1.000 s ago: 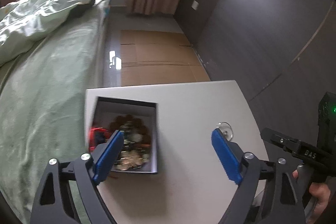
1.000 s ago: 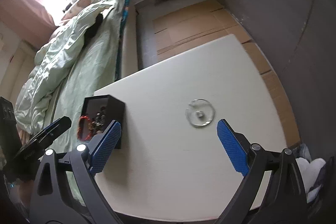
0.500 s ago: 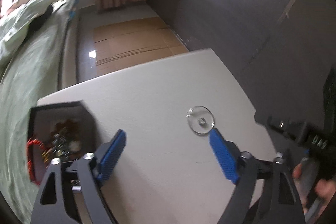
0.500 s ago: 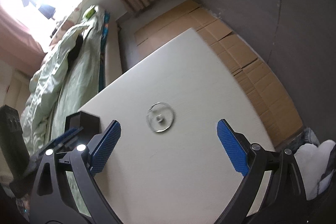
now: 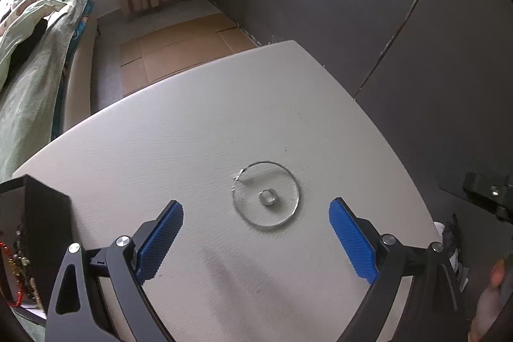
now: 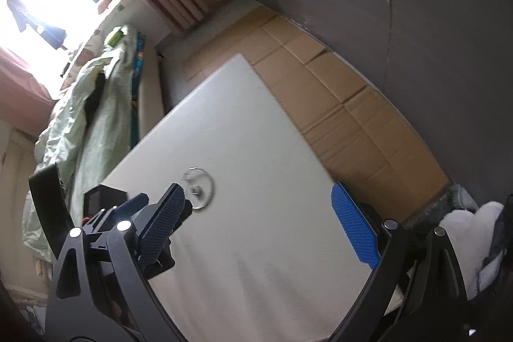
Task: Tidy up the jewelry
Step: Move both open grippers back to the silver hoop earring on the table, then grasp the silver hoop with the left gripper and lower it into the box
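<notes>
A thin silver hoop bangle [image 5: 296, 185] lies flat on the white table [image 5: 198, 137], with a small silver ring [image 5: 268, 197] inside it. My left gripper [image 5: 256, 229] is open and empty, its blue pads just short of the bangle on either side. A black jewelry box [image 5: 35, 233] with red beads and other pieces stands at the table's left edge. In the right wrist view my right gripper [image 6: 259, 223] is open and empty above the table; the bangle [image 6: 210, 181] and ring [image 6: 194, 190] lie by its left pad, and the box [image 6: 105, 197] is partly hidden.
A bed with a green quilt [image 5: 29, 60] runs along the left of the table. Flattened cardboard [image 5: 179, 47] covers the floor beyond it. A dark wall [image 5: 384, 21] stands to the right. White and dark cloth [image 6: 471, 233] lies at the table's right corner.
My left gripper has swung right, away from the box, and now frames the bangle and ring. My right gripper has swung right too, so the bangle sits at its left pad.
</notes>
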